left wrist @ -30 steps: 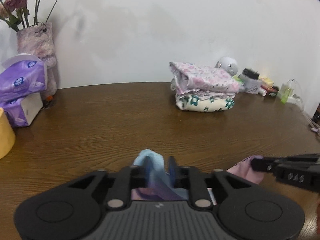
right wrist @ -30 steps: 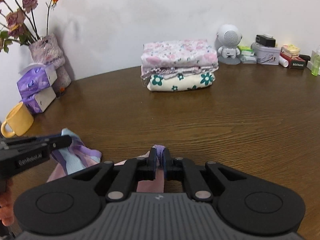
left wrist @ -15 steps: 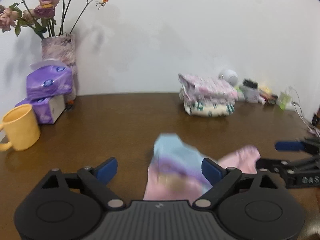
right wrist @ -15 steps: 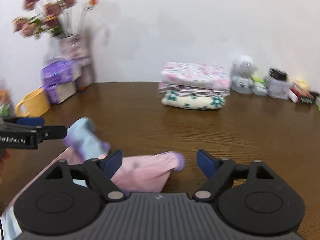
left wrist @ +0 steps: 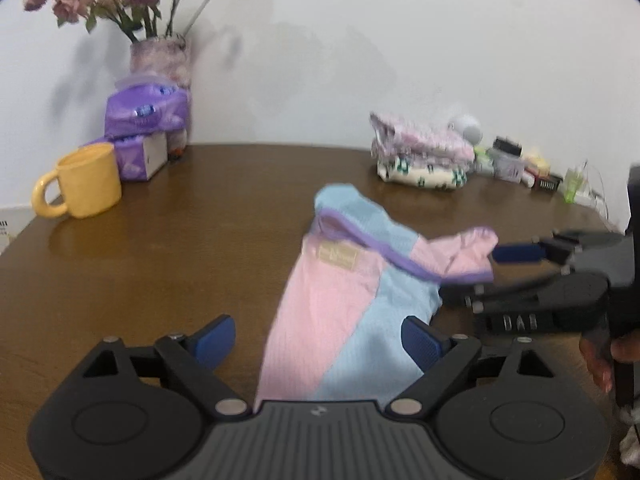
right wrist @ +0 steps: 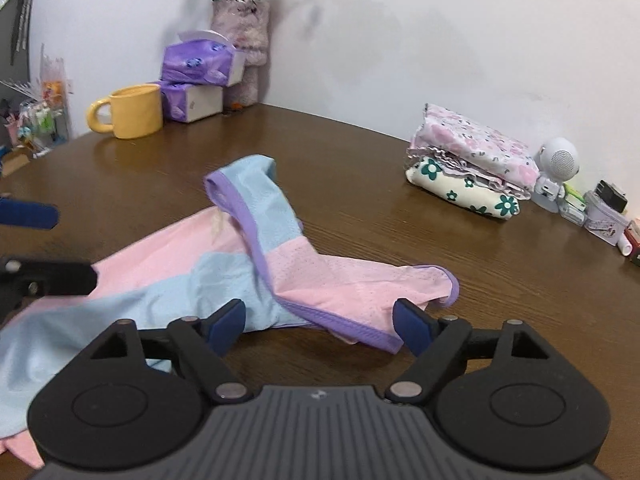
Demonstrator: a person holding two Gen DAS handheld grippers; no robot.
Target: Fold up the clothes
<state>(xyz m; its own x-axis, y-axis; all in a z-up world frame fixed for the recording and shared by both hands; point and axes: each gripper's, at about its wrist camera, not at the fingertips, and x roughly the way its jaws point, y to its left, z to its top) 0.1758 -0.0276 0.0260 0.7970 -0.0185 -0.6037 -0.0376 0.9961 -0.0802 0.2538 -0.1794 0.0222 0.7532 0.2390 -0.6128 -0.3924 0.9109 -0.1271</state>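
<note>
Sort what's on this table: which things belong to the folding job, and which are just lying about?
Part of the job: pink and blue garment lying loose on the table; stack of folded clothes; left gripper and right gripper, both open.

Lying about: yellow mug, tissue packs, flower vase, small white speaker.

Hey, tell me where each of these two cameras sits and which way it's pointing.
Left wrist: rides on the left gripper, looking forward over the pink and blue garment toward the wall; its open jaws show below, with the right gripper and part of a hand at the right edge.
Right wrist: rides on the right gripper, looking across the garment's purple-trimmed end; its open jaws show, and the left gripper at the left edge.
Shared: garment, yellow mug, folded clothes stack, wooden table.
</note>
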